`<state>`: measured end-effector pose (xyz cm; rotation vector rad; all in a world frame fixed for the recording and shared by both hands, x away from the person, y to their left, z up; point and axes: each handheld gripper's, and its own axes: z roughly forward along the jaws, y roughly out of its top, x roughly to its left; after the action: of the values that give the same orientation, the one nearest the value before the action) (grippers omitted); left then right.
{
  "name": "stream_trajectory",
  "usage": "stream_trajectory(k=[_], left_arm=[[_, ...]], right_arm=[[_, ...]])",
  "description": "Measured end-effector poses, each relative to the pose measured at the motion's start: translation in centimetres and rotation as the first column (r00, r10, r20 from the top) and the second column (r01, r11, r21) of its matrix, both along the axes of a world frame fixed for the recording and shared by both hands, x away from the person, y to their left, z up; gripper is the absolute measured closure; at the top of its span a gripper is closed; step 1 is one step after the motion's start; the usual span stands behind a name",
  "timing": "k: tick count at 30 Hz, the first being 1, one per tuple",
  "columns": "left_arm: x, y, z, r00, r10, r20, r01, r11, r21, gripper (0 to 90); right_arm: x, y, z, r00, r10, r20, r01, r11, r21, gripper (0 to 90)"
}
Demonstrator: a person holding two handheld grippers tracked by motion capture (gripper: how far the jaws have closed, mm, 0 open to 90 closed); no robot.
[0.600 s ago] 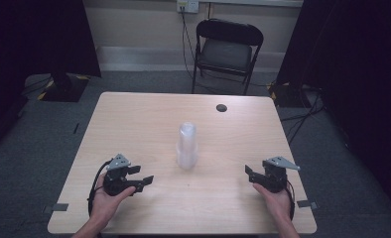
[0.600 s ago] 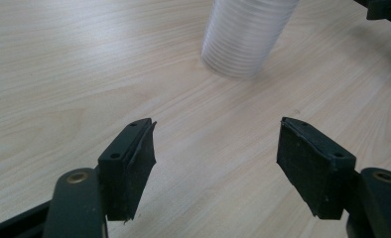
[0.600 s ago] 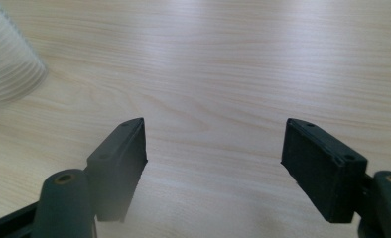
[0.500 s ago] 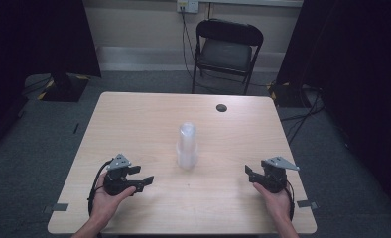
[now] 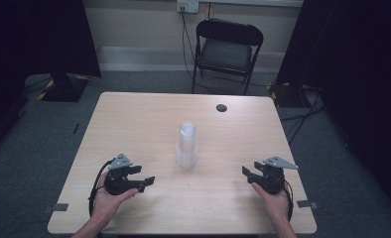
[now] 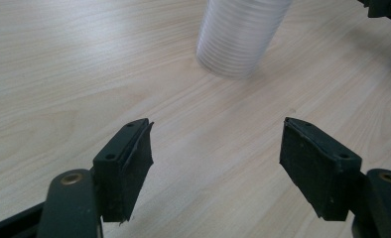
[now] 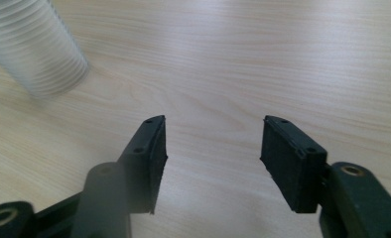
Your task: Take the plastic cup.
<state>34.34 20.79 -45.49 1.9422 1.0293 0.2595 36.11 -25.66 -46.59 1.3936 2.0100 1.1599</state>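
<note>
On a pale wooden table [image 5: 134,124], a tall stack of clear plastic cups [image 5: 187,146] stands upright near the middle, with nothing touching it. A person's two hands rest at the near edge, each holding a black two-jaw gripper. The left gripper [image 5: 146,181] sits well to the left of the stack and the right gripper [image 5: 246,172] well to the right, both aimed inward toward it. Seen from the left gripper view, its jaws stand wide apart with bare wood between them, and the ribbed base of the stack of clear plastic cups [image 6: 240,37] rises ahead, slightly right of centre. Seen from the right gripper view, those jaws also stand apart with nothing between them, and the stack [image 7: 32,47] sits at the upper left, off their line. A small dark round cap [image 5: 222,107] lies near the far edge of the table, and a folding chair [image 5: 227,49] stands beyond it. The stack looks tall, light and narrow, so a sideways nudge from a jaw tip, or a pinch high up, would likely tip it over; squeezing hard could crush the thin walls or lift several cups at once. Compared with half a second earlier, nothing has visibly moved: hands, grippers and cups sit in the same places.
</note>
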Motion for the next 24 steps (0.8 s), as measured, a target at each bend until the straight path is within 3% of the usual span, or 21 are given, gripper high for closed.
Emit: stream_trajectory(k=[6,10,15,24], left_arm=[[-0.6,-0.1,0.5,0.9996,-0.008,0.026,0.008,0.9998,-0.015,28.6],[-1.0,-0.5,1.2,0.9985,-0.025,0.048,0.026,0.9991,-0.033,28.5],[-1.1,-1.1,1.7,0.9965,-0.046,0.070,0.047,0.9986,-0.024,28.6],[-0.8,-1.0,1.3,0.9967,-0.042,0.070,0.042,0.9991,-0.002,28.3]], right_arm=[[-0.3,0.6,0.7,0.9992,0.040,-0.011,-0.040,0.999,-0.002,46.1],[-0.8,0.9,1.2,0.9985,0.054,0.003,-0.054,0.998,0.018,45.8],[-1.3,1.1,1.7,0.9963,0.082,0.028,-0.082,0.996,0.032,44.5],[-1.9,2.9,3.1,0.9821,0.170,0.081,-0.175,0.983,0.056,38.0]])
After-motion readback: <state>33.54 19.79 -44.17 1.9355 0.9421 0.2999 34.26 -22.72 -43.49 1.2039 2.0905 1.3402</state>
